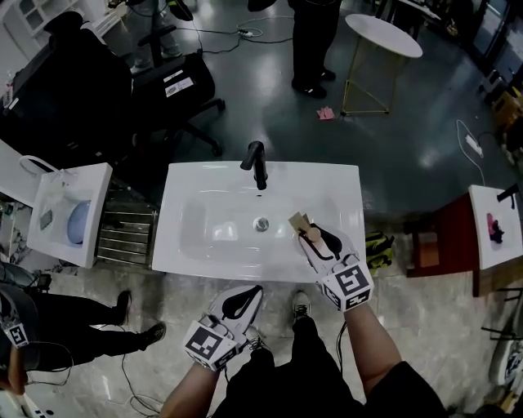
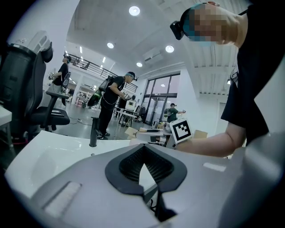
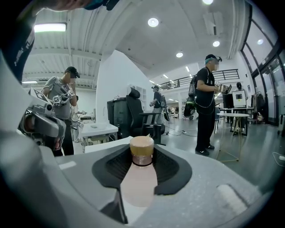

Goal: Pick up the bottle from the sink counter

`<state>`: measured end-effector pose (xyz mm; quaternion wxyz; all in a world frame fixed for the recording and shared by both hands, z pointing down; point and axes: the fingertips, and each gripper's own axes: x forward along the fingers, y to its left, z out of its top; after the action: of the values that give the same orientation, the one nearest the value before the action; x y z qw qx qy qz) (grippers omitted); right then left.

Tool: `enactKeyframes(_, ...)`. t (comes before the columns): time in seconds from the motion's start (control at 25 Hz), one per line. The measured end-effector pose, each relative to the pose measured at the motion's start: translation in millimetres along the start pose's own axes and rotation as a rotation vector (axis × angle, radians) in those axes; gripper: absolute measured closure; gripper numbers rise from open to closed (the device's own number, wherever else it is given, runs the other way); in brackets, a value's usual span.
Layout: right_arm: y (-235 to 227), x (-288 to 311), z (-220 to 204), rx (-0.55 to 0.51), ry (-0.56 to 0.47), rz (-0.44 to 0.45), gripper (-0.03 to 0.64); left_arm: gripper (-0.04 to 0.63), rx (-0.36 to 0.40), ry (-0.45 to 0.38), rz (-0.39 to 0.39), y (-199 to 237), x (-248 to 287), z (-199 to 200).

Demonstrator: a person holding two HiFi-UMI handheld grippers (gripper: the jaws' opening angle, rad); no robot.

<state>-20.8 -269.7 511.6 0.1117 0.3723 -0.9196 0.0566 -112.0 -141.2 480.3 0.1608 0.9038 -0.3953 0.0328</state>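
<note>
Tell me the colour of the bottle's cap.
The cap is tan; right gripper view shows it best.

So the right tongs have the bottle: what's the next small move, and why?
Probably raise the right tongs a little: they grip the bottle, cap pointing forward, apparently low over the sink counter, so clearance looks slim. The left tongs hang back empty.

Bright ceiling spotlights (image 2: 134,10), glossy floor glare, fisheye-warped, vignetted edges

Pale pink bottle (image 3: 139,178), tan cap (wood-like) pointing forward, clamped in right claw (image 3: 141,165), over sink counter (image 1: 343,184)
</note>
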Motion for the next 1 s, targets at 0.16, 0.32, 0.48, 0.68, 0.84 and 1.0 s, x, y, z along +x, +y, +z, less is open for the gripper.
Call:
enactKeyframes(0.16, 18.5, -5.2, 2.9, 0.004, -0.005, -0.005, 0.482, 0.598, 0.007, -0.009, -0.002, 1.0, -16.1, -0.4)
enactKeyframes(0.32, 37.0, -8.9, 6.5, 0.009, -0.007, -0.014, 0.482, 0.598, 0.013, -0.026, -0.002, 5.8, -32.4, 2.3)
enactKeyframes(0.48, 55.9, -17.6, 8.8, 0.015, -0.01, -0.026, 0.482, 0.598, 0.019, -0.023, 0.0, 7.6, -49.1, 0.6)
enactKeyframes(0.68, 80.3, -27.1, 12.1, 0.011, -0.017, -0.037, 0.482, 0.598, 0.021, -0.023, -0.009, 7.7, -68.6, -1.2)
enactKeyframes(0.84, 100.8, -38.0, 15.2, 0.011, -0.021, -0.052, 0.482, 0.598, 0.039, -0.013, -0.026, 2.6, -85.0, -0.1)
enactKeyframes(1.0, 119.3, -50.0, 16.4, 0.024, -0.028, -0.075, 0.482, 0.598, 0.067, -0.035, -0.064, -2.5, -100.9, -1.3)
